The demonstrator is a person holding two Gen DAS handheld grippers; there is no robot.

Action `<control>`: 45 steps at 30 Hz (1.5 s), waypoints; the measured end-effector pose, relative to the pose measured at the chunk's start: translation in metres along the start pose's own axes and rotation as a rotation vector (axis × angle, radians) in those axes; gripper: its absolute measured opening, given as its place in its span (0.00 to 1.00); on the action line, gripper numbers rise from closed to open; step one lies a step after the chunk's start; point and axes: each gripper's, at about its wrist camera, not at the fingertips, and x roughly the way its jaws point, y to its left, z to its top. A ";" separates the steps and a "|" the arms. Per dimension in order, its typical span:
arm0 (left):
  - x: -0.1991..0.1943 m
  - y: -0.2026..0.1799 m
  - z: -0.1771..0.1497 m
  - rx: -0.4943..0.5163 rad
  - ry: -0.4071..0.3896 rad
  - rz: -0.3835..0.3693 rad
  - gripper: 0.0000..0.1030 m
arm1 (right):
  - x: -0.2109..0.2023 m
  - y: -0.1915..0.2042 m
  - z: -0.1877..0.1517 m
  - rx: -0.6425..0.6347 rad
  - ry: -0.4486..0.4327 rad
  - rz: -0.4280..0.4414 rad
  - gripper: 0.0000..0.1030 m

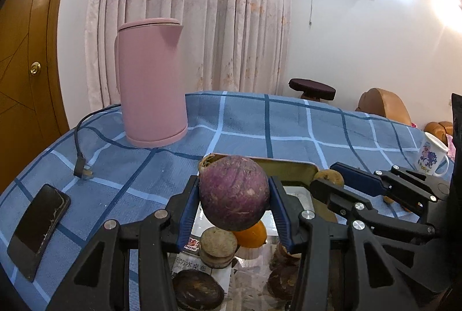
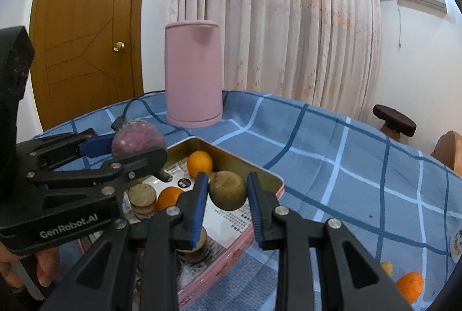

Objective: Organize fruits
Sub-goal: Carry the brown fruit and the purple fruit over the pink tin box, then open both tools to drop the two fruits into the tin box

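- Left gripper [image 1: 234, 196]: jaws part-way apart and clamped on a round purple fruit [image 1: 234, 192], a blue pad pressed to each side of it.
- Purple fruit held in the air above the near end of a shallow tin tray [image 2: 270, 181], clear of what lies below; in the right wrist view seen at [image 2: 138, 139] between the same blue pads.
- Right gripper [image 2: 227, 189]: jaws drawn in as narrow as they go here, yet closed on a round brownish-green fruit [image 2: 228, 189], pads touching both its flanks.
- Brownish-green fruit raised over the tray's right part, near the rim, not resting on the floor of the tray.
- Both grippers side by side over the tray, left one to the left, tilted downward.
- In the tray: one orange [image 2: 199, 163] near the far corner, a second orange [image 2: 169, 196] just beside a stack of round tan discs [image 2: 142, 199]; printed paper lining the bottom.
- On the blue checked table [image 2: 346, 166] outside the tray: another orange [image 2: 410, 286] at the lower right, well apart from the tray.
- Behind the tray, upright: a pink kettle [image 1: 151, 82], its black cord [image 1: 82, 137] trailing left.
- Near the table's left edge: a dark phone [image 1: 39, 230] lying flat.
- At the right edge: a white printed mug [image 1: 431, 156].
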 end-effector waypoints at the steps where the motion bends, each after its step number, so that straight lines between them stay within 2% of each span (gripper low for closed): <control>1: 0.001 0.001 0.000 -0.002 0.004 0.001 0.48 | 0.001 -0.001 -0.001 0.004 0.005 0.001 0.30; 15: 0.015 0.008 -0.007 0.001 0.059 0.020 0.48 | 0.019 0.006 -0.002 -0.020 0.092 0.027 0.30; 32: 0.019 0.008 -0.009 0.028 0.108 0.039 0.48 | 0.027 0.008 -0.003 -0.025 0.140 0.066 0.31; 33: 0.019 0.008 -0.010 0.028 0.112 0.047 0.48 | 0.028 0.008 -0.003 -0.023 0.141 0.064 0.33; 38: 0.010 0.009 -0.009 0.028 0.103 0.063 0.52 | 0.019 -0.003 -0.004 0.030 0.104 0.069 0.61; 40: 0.004 0.007 -0.007 0.032 0.085 0.080 0.59 | 0.013 -0.006 -0.004 0.043 0.082 0.064 0.63; 42: -0.001 0.004 -0.005 0.032 0.070 0.067 0.62 | 0.001 -0.010 -0.003 0.049 0.054 0.057 0.63; 45: -0.007 -0.006 -0.003 0.037 0.049 0.039 0.70 | -0.016 -0.018 -0.005 0.058 0.015 0.032 0.71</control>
